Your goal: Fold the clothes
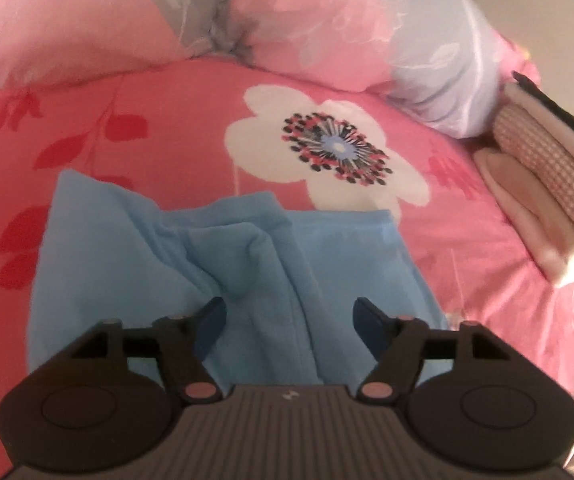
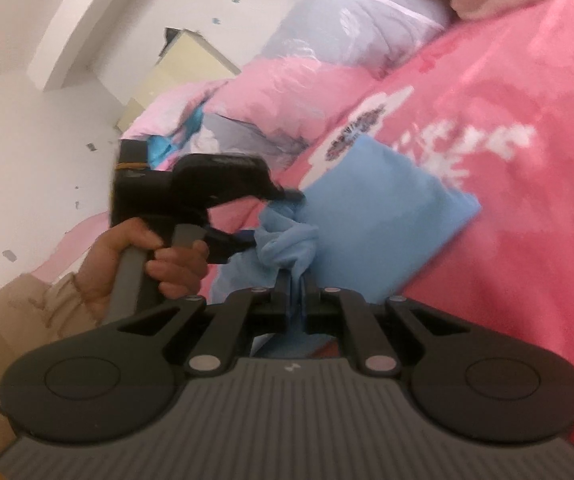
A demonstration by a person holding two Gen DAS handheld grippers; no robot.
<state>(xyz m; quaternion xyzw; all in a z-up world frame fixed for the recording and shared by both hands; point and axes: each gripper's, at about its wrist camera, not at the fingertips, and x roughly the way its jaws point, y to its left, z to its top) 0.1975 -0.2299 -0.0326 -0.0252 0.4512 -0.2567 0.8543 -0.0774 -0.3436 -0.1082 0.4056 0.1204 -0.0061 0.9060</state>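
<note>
While clamped on a bunched edge of the light-blue garment (image 2: 367, 216), right gripper (image 2: 295, 280) anchoring the fold; left gripper (image 1: 289, 314) spread above it, gripping nothing.

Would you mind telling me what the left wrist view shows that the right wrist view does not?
Only the left wrist view: the folded checked clothes stacked at the bed's right edge, and the left claw open over the cloth. Only the right wrist view: the person's hand, the white wall, the right claw shut on cloth. Both: the blue garment on the pink floral bedspread.
</note>
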